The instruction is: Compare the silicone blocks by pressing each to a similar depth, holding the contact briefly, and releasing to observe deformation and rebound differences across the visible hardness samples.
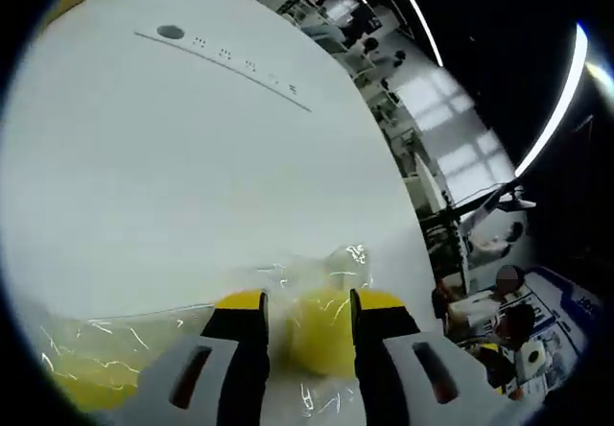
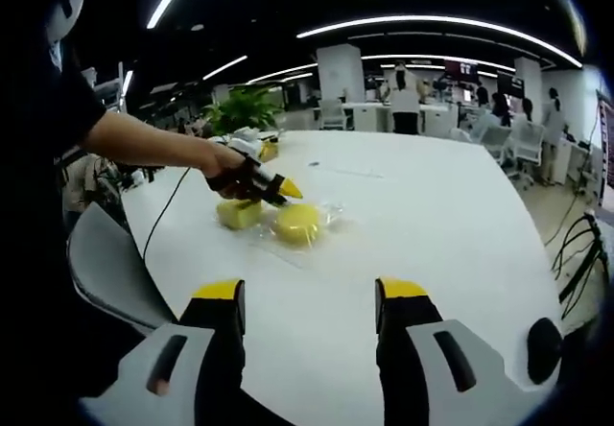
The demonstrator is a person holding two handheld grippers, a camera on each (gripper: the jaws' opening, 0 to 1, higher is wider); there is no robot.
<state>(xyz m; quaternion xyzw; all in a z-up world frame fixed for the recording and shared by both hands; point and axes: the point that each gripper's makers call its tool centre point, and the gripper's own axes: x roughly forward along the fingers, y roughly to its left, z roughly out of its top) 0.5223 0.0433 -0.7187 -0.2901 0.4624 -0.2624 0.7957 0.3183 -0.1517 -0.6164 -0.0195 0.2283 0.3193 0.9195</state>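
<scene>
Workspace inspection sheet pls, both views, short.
Surface: white table, large, mostly bare.
Job's things: two yellow silicone blocks side by side, in clear plastic wrap.
Clutter: nothing seen beyond the wrap.
Grippers: left gripper straddles a block, jaws apart, contact unclear; right gripper open, hovering back from the blocks.
Cables: black cable over the table edge; more by the floor.
Surroundings: open office, potted plant, chairs, people, ceiling strip lights.

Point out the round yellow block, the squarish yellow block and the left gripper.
round yellow block (image 2: 297, 223), right gripper view, its top face
squarish yellow block (image 2: 238, 214), right gripper view, its front side
left gripper (image 2: 285, 192), right gripper view, its yellow tips
</scene>
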